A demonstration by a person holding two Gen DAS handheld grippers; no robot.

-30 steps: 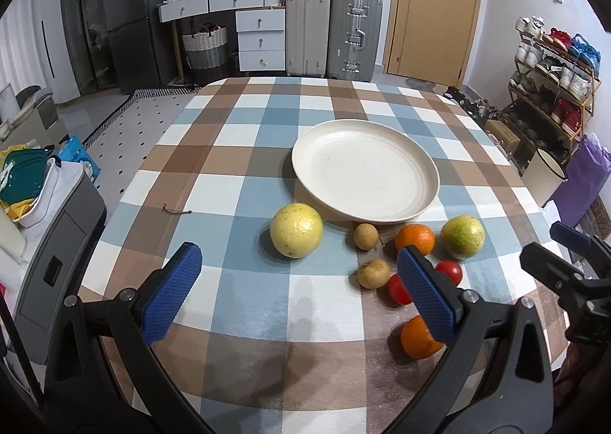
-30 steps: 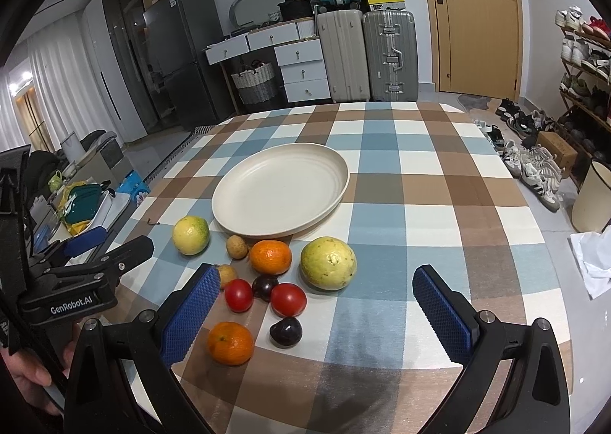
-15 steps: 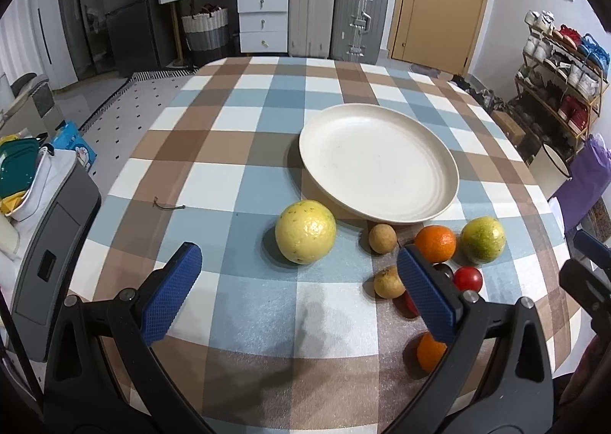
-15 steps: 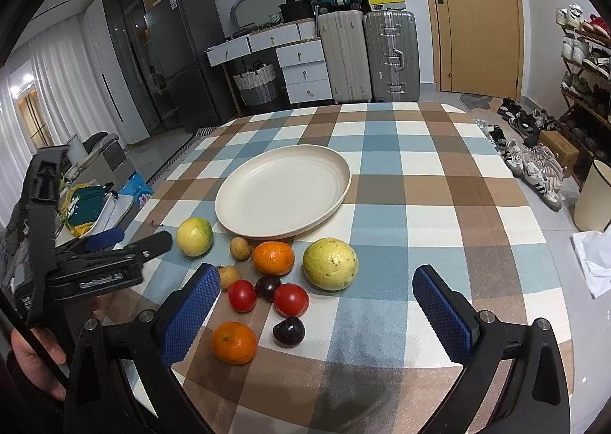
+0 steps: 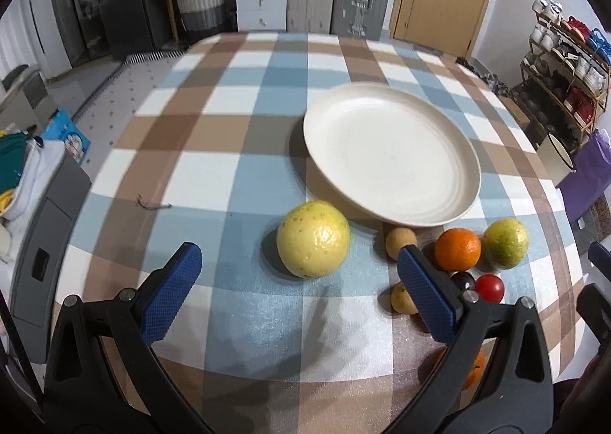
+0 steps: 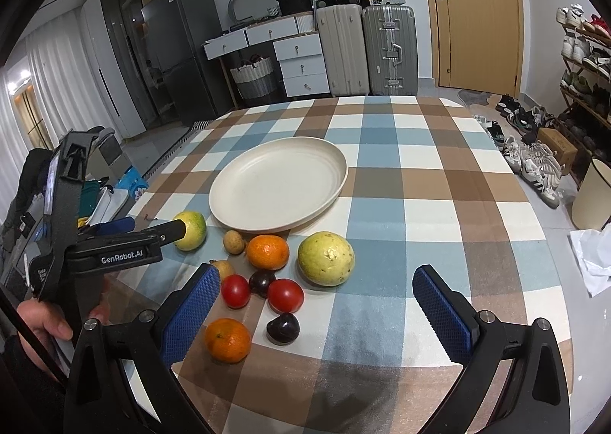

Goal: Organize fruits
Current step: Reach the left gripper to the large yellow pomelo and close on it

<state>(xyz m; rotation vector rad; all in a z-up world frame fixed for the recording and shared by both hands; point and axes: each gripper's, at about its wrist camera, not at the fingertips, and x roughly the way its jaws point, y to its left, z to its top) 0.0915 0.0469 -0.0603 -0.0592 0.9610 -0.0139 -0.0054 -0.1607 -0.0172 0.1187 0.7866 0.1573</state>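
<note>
Left tool (image 5: 294, 287) spread wide, empty, lined up on big yellow citrus (image 5: 313, 239) at frame centre, probably first pick. Right tool (image 6: 317, 306) also apart, empty, parked lower frame. Plate (image 6: 244, 220) bare, mid-frame; fruit cluster on table (image 6: 439, 212) just below its rim.

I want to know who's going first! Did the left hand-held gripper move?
Yes. The left hand-held gripper moved forward toward the big yellow fruit and plate; both look closer now.
</note>
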